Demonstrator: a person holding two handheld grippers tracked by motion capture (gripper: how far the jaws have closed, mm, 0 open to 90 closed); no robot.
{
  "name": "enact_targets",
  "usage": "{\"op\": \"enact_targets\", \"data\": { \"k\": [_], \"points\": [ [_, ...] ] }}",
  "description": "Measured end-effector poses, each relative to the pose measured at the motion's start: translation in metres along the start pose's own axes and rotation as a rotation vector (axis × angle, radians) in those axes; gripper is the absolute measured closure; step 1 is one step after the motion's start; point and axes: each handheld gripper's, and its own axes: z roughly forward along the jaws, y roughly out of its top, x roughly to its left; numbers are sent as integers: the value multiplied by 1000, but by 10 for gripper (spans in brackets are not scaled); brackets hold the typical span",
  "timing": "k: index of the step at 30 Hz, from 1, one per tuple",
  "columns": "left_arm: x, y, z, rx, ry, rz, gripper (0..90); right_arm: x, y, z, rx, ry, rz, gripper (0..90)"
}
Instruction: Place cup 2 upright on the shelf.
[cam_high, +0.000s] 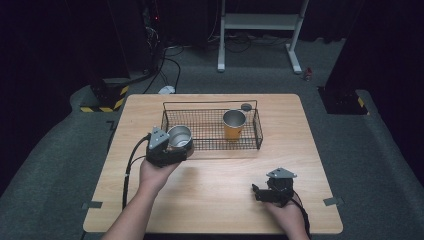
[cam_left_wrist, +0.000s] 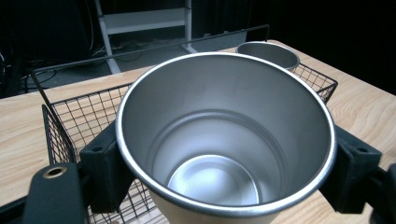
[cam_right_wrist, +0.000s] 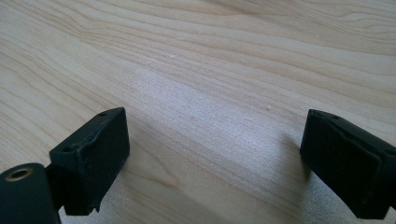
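Pale wood table (cam_high: 210, 200), set on grey carpet in a dark room, with a white stand and cables at the far end.

Nearest, at the front right: right claw (cam_high: 261, 193) resting low over bare wood, jaws wide apart, gripping nothing. Probably parked there to stay out of the way while the other hand worked. Seen in the right gripper view (cam_right_wrist: 215, 154): only wood grain between the two black jaws.

Further in, front left: left claw (cam_high: 181, 146) clamped on a steel cup (cam_high: 179, 137), one jaw on each side of the wall just under the rim. Held upright, mouth up, at the near left corner of a black wire basket (cam_high: 210, 131). Confirmed in the left gripper view: cup (cam_left_wrist: 224, 140) empty and shiny inside, its outer wall tan below the rim, basket mesh (cam_left_wrist: 88, 116) behind and beneath it. Likely either going into the basket or coming out; no way to say which. Unclear too whether the cup hung over the basket floor or over the near rail, and whether it was touching the wire.

Beyond, inside the basket toward its right half: a second cup (cam_high: 234, 125), orange outside, steel inside, standing upright. Just past it, by the far rail: a small dark round thing (cam_high: 246, 106), too small to name.
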Motion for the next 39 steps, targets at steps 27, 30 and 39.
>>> {"op": "enact_targets", "data": {
  "k": [27, 30, 39],
  "points": [
    [18, 21, 31, 22, 55, -10, 187, 0, 0, 0, 0, 0, 0, 80],
    [18, 24, 38, 31, 64, 0, 187, 0, 0, 0, 0, 0, 0, 80],
    [22, 28, 50, 43, 70, -9, 187, 0, 0, 0, -1, 0, -3, 80]
  ]
}}
